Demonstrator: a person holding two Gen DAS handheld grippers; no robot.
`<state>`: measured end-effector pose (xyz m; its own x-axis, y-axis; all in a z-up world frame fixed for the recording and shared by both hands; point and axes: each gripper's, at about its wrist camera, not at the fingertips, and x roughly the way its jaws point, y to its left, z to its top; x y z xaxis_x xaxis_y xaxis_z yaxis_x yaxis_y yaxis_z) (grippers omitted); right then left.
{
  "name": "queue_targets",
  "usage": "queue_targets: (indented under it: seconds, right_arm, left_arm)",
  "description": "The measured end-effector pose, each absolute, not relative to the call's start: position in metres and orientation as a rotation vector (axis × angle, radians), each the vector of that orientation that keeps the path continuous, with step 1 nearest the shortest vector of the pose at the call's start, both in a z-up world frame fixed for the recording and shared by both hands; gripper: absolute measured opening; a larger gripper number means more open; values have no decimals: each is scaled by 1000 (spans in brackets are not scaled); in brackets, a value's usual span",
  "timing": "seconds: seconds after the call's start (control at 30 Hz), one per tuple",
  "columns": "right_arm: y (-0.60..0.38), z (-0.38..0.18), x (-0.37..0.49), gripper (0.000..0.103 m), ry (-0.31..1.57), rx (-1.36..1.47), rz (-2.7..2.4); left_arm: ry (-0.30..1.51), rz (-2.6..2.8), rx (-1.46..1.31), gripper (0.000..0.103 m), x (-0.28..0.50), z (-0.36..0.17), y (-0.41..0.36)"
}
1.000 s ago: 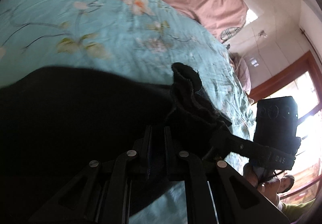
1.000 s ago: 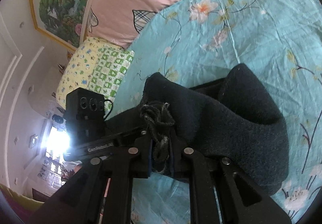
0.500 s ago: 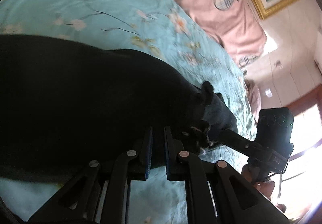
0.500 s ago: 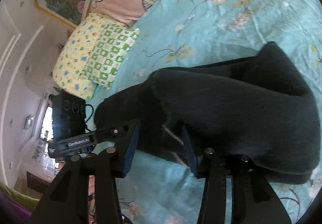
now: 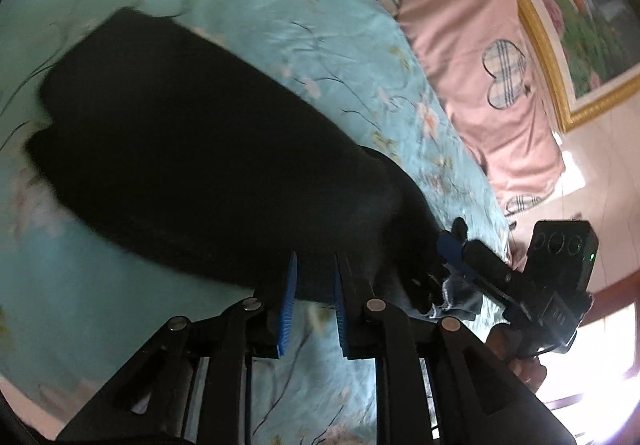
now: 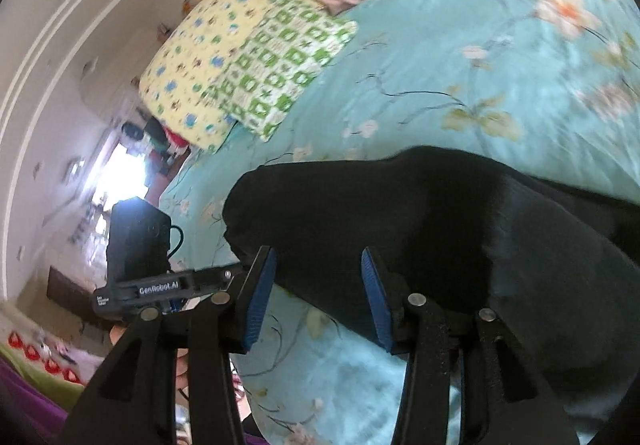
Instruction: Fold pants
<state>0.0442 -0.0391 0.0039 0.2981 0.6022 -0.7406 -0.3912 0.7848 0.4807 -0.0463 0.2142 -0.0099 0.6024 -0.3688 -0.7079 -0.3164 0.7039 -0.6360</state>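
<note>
The black pants (image 5: 208, 165) lie folded in a thick, dark bundle on the turquoise floral bedspread (image 5: 80, 305). My left gripper (image 5: 314, 285) hovers at their near edge. Its blue pads are opening, with a narrow gap and no cloth pinched between them. In the right wrist view the pants (image 6: 460, 245) fill the middle and right. My right gripper (image 6: 318, 285) stands open just in front of their near edge, bedspread showing between its fingers. From the left wrist view the right gripper (image 5: 456, 249) sits at the bundle's right end, not holding it.
A yellow and green patterned pillow (image 6: 248, 57) lies at the head of the bed. A pink quilt (image 5: 480, 65) is behind it, under a gold-framed painting (image 5: 580, 5). A hand (image 5: 528, 369) holds the right device. The bed's near edge runs just below the grippers.
Both grippers held the pants' cloth a second ago. The right one opened first and let go, then the left one's jaws parted. The pants now lie on the bed.
</note>
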Motion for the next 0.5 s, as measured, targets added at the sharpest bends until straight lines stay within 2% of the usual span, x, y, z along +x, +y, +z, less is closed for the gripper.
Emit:
queue_targets:
  seconds: [0.13, 0.23, 0.33, 0.43, 0.5]
  right_arm:
    - [-18, 3, 55, 46, 1095, 198, 701]
    - [-6, 2, 60, 47, 1105, 180, 717]
    - [4, -2, 65, 59, 1123, 160, 730]
    - [12, -5, 70, 60, 1138, 142, 746]
    - [17, -6, 73, 60, 1146, 129, 753]
  left_arm:
    - [956, 9, -833, 17, -59, -12, 226]
    - [941, 64, -851, 26, -70, -12, 235]
    - [934, 90, -875, 31, -77, -11, 242]
    - [926, 126, -890, 36, -85, -11, 250]
    - [917, 146, -912, 36, -91, -13, 257]
